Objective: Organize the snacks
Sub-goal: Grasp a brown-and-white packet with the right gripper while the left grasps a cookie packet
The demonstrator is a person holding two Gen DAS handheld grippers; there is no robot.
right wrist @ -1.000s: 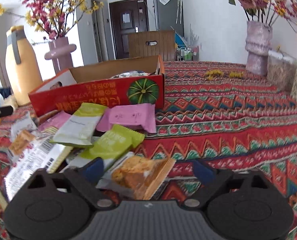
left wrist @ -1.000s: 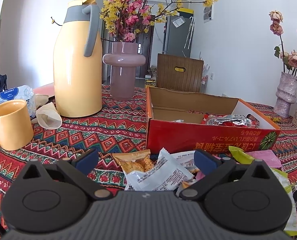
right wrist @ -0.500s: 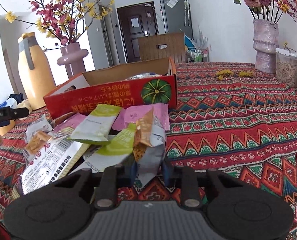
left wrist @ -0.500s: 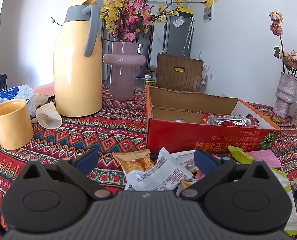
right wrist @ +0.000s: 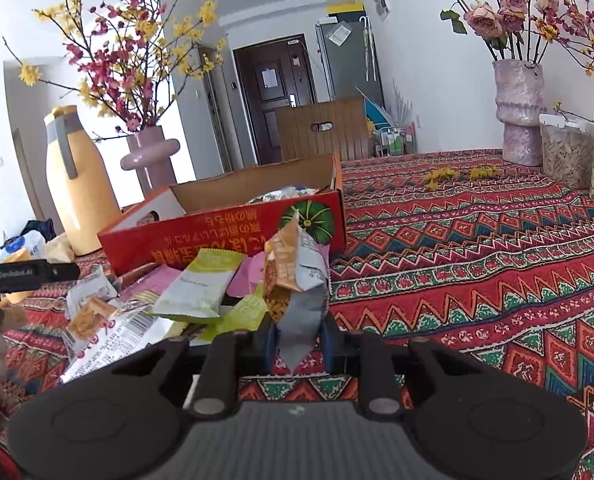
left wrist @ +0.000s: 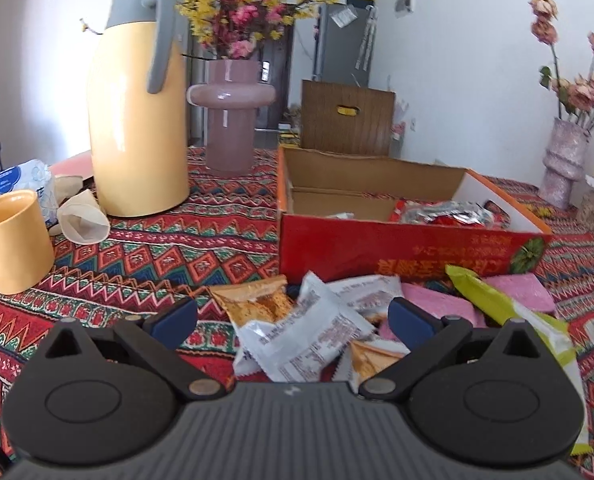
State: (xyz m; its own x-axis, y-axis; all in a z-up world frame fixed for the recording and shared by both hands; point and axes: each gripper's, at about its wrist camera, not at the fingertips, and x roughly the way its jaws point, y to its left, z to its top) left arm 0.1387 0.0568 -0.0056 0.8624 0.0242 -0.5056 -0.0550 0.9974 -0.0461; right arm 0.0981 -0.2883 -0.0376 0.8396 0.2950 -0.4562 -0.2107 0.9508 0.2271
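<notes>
My right gripper point(right wrist: 297, 340) is shut on an orange-and-silver snack packet point(right wrist: 297, 280) and holds it upright above the cloth, in front of the red cardboard box point(right wrist: 225, 236). A pile of snack packets point(right wrist: 193, 296) lies before the box. My left gripper point(left wrist: 293, 316) is open and empty, low over a white packet point(left wrist: 301, 340) and an orange packet point(left wrist: 253, 300) in the pile. The red box point(left wrist: 401, 248) stands just beyond, with several wrapped snacks point(left wrist: 445, 212) inside.
A yellow jug point(left wrist: 137, 120), a pink vase with flowers point(left wrist: 229, 116), a yellow mug point(left wrist: 13, 240) and a paper cup point(left wrist: 83, 220) stand at the left. More vases point(right wrist: 517, 112) and a seed container point(right wrist: 565, 156) stand at the far right on the patterned cloth point(right wrist: 477, 260).
My right gripper closed on the orange-and-silver packet and lifted it off the pile, rising higher. My left gripper stayed open and almost still.
</notes>
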